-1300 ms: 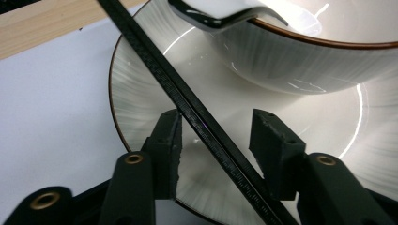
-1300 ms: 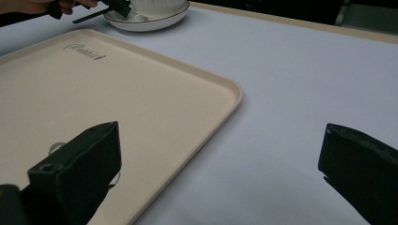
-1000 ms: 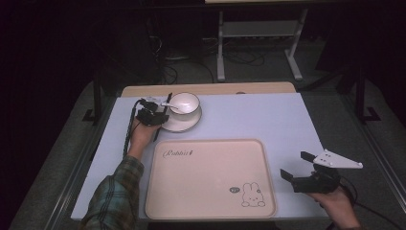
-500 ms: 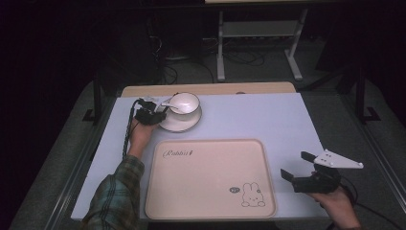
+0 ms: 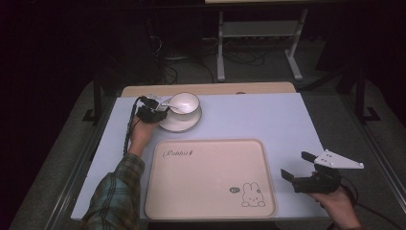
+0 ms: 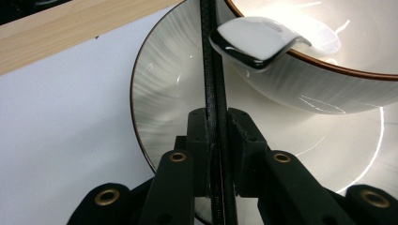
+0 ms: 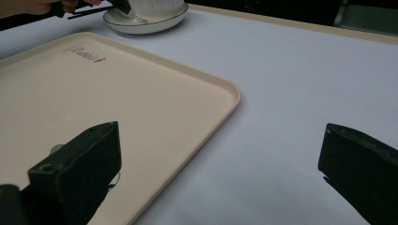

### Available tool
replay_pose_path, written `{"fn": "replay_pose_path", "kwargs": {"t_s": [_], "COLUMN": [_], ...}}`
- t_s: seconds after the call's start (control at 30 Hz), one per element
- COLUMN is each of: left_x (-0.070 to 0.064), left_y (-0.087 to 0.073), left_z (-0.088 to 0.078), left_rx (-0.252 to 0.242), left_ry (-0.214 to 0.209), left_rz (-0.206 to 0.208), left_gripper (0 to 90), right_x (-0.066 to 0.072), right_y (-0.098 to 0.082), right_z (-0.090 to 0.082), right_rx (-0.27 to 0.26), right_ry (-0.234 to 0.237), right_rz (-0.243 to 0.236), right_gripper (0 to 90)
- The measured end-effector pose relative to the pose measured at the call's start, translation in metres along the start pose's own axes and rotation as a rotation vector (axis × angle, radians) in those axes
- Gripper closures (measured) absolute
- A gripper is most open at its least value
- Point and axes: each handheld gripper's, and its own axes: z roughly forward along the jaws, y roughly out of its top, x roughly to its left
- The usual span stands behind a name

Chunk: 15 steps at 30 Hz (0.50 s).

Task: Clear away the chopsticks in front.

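Covering most of the scene, the table (image 5: 268,120) carries a pale sheet, with a strip of bare wood along its far edge. On its near middle lies the large cream tray (image 5: 210,179), printed with a small rabbit (image 5: 252,195) in the near right corner and a script word at the far left; its surface is bare. Beyond the tray's far left corner, just apart from it, stands the saucer (image 5: 178,123) with a dark rim line, and on it the white bowl (image 5: 185,102). A white spoon (image 6: 256,40) rests in the bowl, its handle hanging out over the left rim.

At the saucer's left edge sits the left gripper (image 5: 154,113), held by a hand in a plaid sleeve. Its jaws have just been closing and now stand together, flat against each other, over the saucer just beside the spoon handle; whether they pinch the handle I cannot tell. The bowl wall and saucer rim crowd close around them.

Well apart, off the tray's near right corner, the right gripper (image 5: 306,168) hovers over bare table, its jaws wide apart and holding nothing.
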Motion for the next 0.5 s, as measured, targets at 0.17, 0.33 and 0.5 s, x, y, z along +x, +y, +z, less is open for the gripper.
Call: {"fn": "replay_pose_path", "kwargs": {"t_s": [0.17,0.33,0.5], "left_x": [0.001,0.002,0.003], "left_y": [0.0,0.0,-0.003], "left_z": [0.0,-0.005,-0.025], "left_rx": [0.004,0.002,-0.012], "left_ry": [0.004,0.001,-0.012], "left_rz": [-0.002,-0.001,0.0], "left_gripper": [76.8,70.3,60.2], "right_x": [0.0,0.0,0.001], "right_y": [0.0,0.0,0.0], "right_z": [0.0,0.0,0.0], "right_rx": [0.001,-0.001,-0.004], "right_ry": [0.001,0.001,0.003], "right_rz": [0.001,-0.001,-0.001], "right_gripper": [0.0,0.0,0.0]}}
